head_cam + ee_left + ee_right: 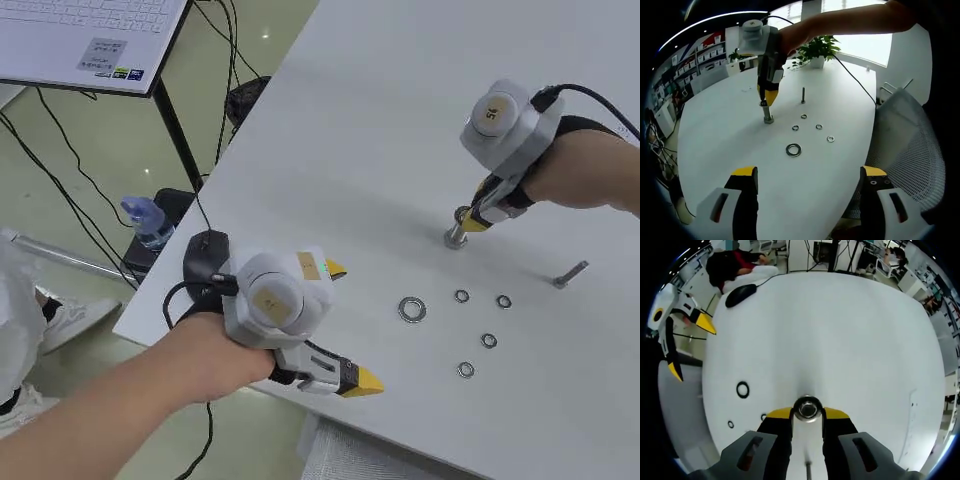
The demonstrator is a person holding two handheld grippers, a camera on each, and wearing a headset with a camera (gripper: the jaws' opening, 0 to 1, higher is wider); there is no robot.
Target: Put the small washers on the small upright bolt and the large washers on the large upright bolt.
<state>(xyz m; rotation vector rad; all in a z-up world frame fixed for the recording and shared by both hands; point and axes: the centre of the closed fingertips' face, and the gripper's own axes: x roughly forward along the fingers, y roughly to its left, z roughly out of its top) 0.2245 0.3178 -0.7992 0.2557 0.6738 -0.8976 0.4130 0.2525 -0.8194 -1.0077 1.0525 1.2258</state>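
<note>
Vertically upright large bolt (pixel 457 236) (head down) in right gripper (pixel 478 222).

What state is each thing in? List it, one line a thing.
Left gripper, jaws open, empty.
Right gripper, jaws shut on the large bolt's top.
Large bolt, upright, held at the top.
Small bolt, upright, bare.
Large washer, lying flat, loose.
Four small washers, lying flat, loose, apart from each other.

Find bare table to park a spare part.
Bare: the stretch of table beyond the large bolt, where the right tongs sit. Crowded: large washer and four small washers between that bolt, the small bolt and the near edge.
</note>
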